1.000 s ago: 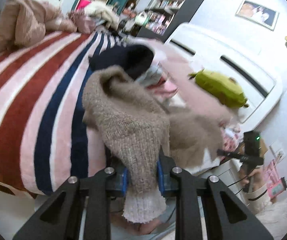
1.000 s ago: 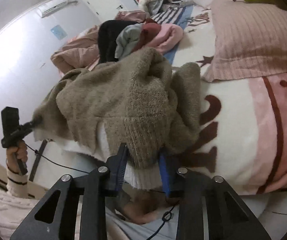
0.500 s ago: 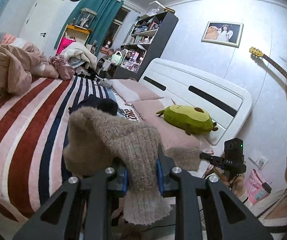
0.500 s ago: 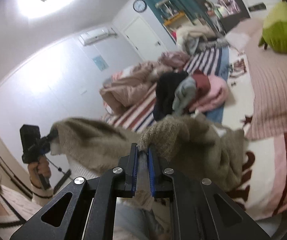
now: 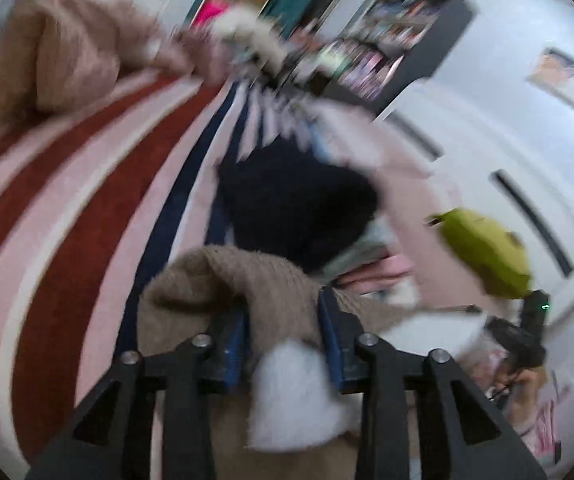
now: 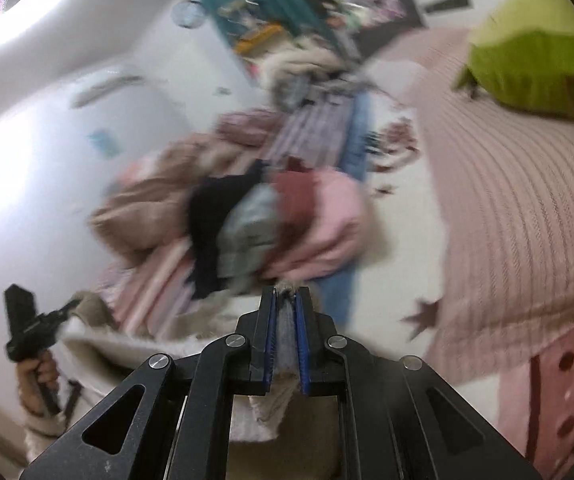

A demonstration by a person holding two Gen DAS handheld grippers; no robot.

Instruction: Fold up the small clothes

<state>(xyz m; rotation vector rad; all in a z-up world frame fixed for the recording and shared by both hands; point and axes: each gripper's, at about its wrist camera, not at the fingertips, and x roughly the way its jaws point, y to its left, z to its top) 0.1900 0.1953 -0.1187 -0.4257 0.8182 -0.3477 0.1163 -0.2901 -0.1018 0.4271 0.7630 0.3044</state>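
Between the fingers of my left gripper [image 5: 284,336] sits a bunched fold of the beige knit sweater [image 5: 231,280], clamped firmly. Off to my right, my right gripper [image 6: 286,336] pinches its pale cuff edge. Beyond both tools, a clothes pile [image 6: 271,220] lies on the striped bedspread [image 5: 67,208].

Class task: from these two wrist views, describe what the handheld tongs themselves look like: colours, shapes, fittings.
Both the left tongs and right tongs are matte black, with angular linkage arms that have triangular cut-outs and round silver pivot screws. Their fingers carry blue pads on the inner faces. Seen from the other side, each has a blocky black handle; one shows a small green light.
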